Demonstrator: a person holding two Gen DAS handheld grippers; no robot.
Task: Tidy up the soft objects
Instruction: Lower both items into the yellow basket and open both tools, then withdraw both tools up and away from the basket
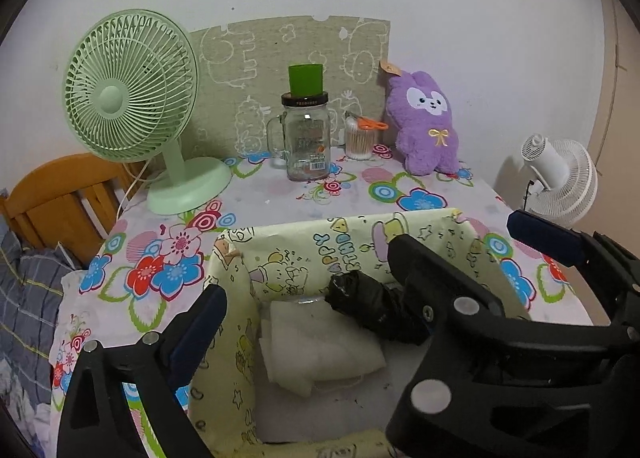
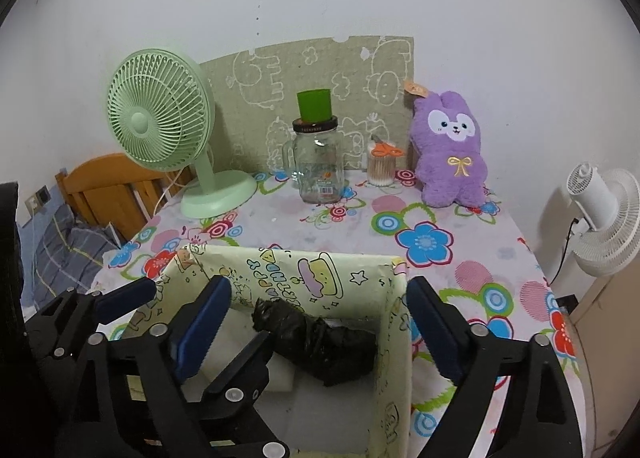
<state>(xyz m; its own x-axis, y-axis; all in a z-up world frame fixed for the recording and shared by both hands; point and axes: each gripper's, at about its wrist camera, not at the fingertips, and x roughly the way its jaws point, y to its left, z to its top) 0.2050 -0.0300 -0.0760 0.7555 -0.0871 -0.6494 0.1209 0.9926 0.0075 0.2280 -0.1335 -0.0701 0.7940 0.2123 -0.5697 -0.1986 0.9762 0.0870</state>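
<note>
A yellow cartoon-print box (image 1: 320,242) (image 2: 280,270) stands open at the table's near edge. Inside lie a crumpled black plastic bag (image 1: 372,306) (image 2: 320,338) and a folded white cloth (image 1: 320,342) (image 2: 280,374). A purple plush rabbit (image 1: 426,122) (image 2: 452,150) stands at the back right against the wall. My left gripper (image 1: 308,282) (image 2: 180,298) is open, one finger outside the box's left wall, the other over the bag. My right gripper (image 2: 320,306) is open and straddles the box above the bag; its fingers (image 1: 544,238) show at the right in the left wrist view.
On the floral tablecloth (image 1: 280,194) (image 2: 440,258) stand a green desk fan (image 1: 132,98) (image 2: 164,118), a glass jar mug with a green cup on top (image 1: 306,130) (image 2: 318,154) and a swab jar with orange scissors (image 1: 360,138) (image 2: 382,162). A white fan (image 1: 560,178) (image 2: 604,210) is right, a wooden bed frame (image 1: 60,198) left.
</note>
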